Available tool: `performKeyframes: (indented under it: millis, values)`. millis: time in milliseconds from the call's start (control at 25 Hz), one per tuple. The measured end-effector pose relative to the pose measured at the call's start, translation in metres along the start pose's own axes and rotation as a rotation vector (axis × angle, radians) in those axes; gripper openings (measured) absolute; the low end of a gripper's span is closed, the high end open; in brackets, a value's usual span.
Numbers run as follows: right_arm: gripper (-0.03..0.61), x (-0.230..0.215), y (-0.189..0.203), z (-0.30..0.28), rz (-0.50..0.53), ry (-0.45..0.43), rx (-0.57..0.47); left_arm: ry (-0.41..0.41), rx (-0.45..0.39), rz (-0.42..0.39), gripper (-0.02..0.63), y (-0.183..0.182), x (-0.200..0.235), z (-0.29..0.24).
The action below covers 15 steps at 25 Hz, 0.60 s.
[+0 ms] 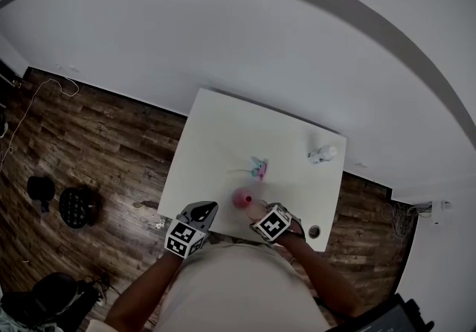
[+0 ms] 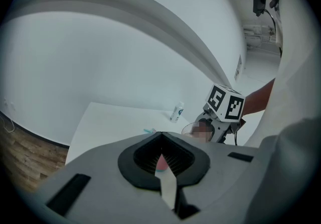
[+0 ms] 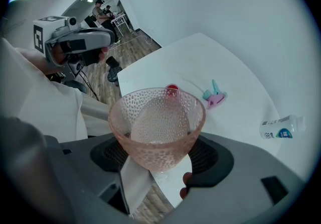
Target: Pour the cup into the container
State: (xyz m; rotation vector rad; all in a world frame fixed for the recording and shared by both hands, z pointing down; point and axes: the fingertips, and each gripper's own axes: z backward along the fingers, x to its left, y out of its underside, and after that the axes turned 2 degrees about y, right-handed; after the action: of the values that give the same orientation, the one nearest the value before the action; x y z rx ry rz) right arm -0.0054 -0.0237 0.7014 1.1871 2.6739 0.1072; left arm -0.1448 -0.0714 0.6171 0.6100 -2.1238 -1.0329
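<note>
A pink dimpled glass cup (image 3: 156, 127) stands upright between the jaws of my right gripper (image 3: 156, 153), which is shut on it. I cannot tell what it holds. In the head view this cup (image 1: 256, 210) hangs over the table's near edge, just right of a small red-pink container (image 1: 242, 198). That container (image 3: 172, 89) shows just past the cup's far rim. My left gripper (image 1: 201, 213) hovers left of the container, off the table's near edge, with its jaws close together and nothing in them. Its own view shows the red container (image 2: 161, 165) through the narrow slit, and the right gripper (image 2: 213, 127) with the cup.
A white table (image 1: 223, 137) stands on a wood floor against a white wall. On it lie a pink-and-teal object (image 1: 259, 167) and a small white bottle (image 1: 322, 153) on its side at the far right. Dark objects (image 1: 78, 206) sit on the floor to the left.
</note>
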Motion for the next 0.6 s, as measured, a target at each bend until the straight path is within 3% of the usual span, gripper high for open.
performKeyframes:
  millis: [600]
  values:
    - [0.357,-0.0007,0.0025,-0.0064,0.019,-0.007,0.068,0.027,-0.04,-0.027,0.011,-0.0001,-0.0032,-0.006]
